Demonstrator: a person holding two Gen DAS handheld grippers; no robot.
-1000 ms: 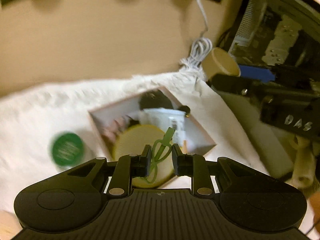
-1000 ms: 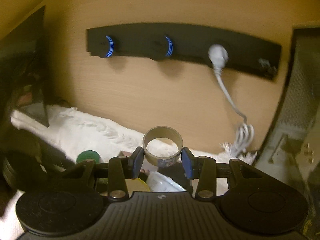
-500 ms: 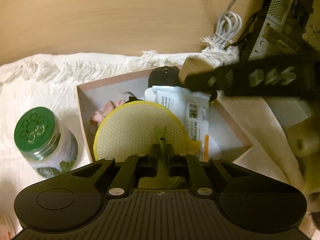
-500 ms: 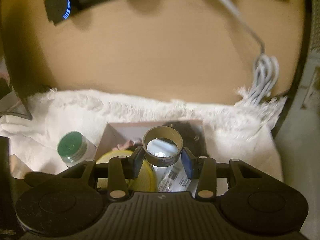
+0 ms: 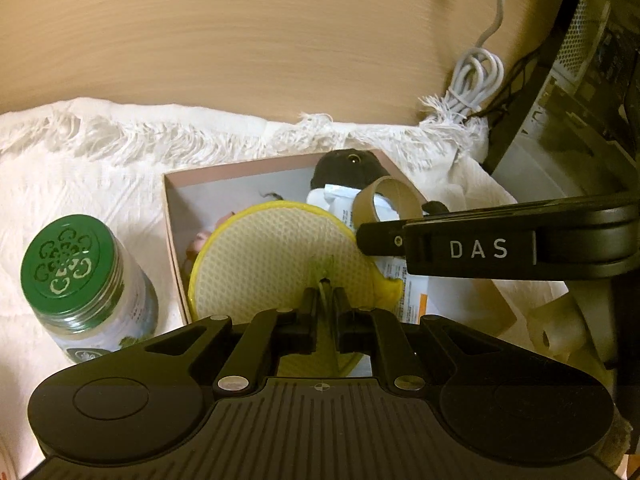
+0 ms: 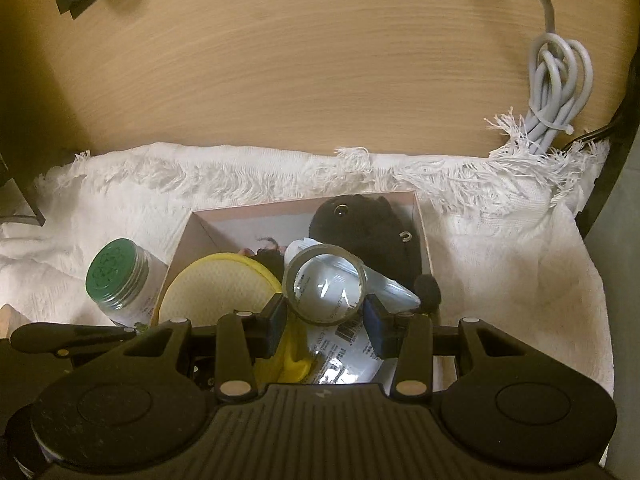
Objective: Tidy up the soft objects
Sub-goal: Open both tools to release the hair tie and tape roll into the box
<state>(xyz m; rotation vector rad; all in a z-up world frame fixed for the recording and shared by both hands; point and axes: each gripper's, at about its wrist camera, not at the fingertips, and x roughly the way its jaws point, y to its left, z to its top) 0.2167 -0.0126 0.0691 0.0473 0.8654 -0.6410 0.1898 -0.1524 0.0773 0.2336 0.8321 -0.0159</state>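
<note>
While the left gripper (image 5: 325,300) stays pinched tight on what looks like the yellow pad's (image 5: 276,260) thin loop, the pad rests in the pink box (image 5: 240,170). The right gripper (image 6: 325,318), half open, clasps a tape ring (image 6: 325,288) above. Risk: the loop slips, or the ring drops onto the pouch.

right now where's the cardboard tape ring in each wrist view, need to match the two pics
Left wrist view: the cardboard tape ring is right of centre, over the box's far right part, at the tip of the right gripper reaching in from the right.
Right wrist view: the ring sits at centre, clamped in the right gripper, over the box.
Shared landmark: the green-lidded jar, left of the box in both.
</note>
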